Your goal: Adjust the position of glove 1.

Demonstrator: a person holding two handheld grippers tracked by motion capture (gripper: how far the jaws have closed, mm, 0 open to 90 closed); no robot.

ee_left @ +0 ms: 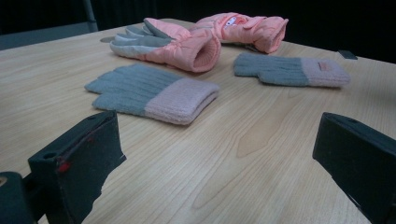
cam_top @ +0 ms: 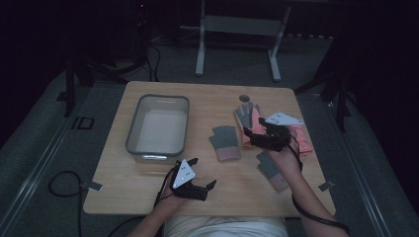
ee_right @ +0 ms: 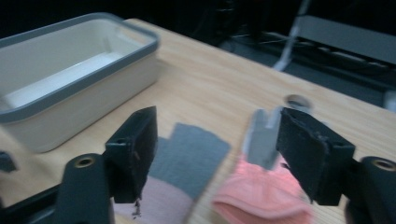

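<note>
Approach phase: right gripper (cam_top: 258,137) sits right of frame centre in the high view, over the near cuff of the peach-pink padded glove with grey palm and fingers (cam_top: 251,124). Jaws partly open, nothing between the pads yet; in the right gripper view the glove (ee_right: 264,193) lies low centre-right, between and below the jaws. Judging from the layout, job looks like gloves into the grey-rimmed cream plastic tub (cam_top: 159,126), upper left of centre; tub looks empty.

Left gripper (cam_top: 203,178) hovers low centre, jaws wide open, holding nothing.

Other items on the light wooden table (cam_top: 148,197): grey knit glove with pink cuff (cam_top: 225,142) at centre, second grey knit glove w/ pink cuff (cam_top: 272,171) under the right hand, second peach-pink padded glove (cam_top: 301,139) at right.

Next move, IMO: drop straight onto the cuff, close till the padding compresses, lift clear, carry left to the tub. Risk: the grey knit glove lies just beside it, so keep the jaws off it.
</note>
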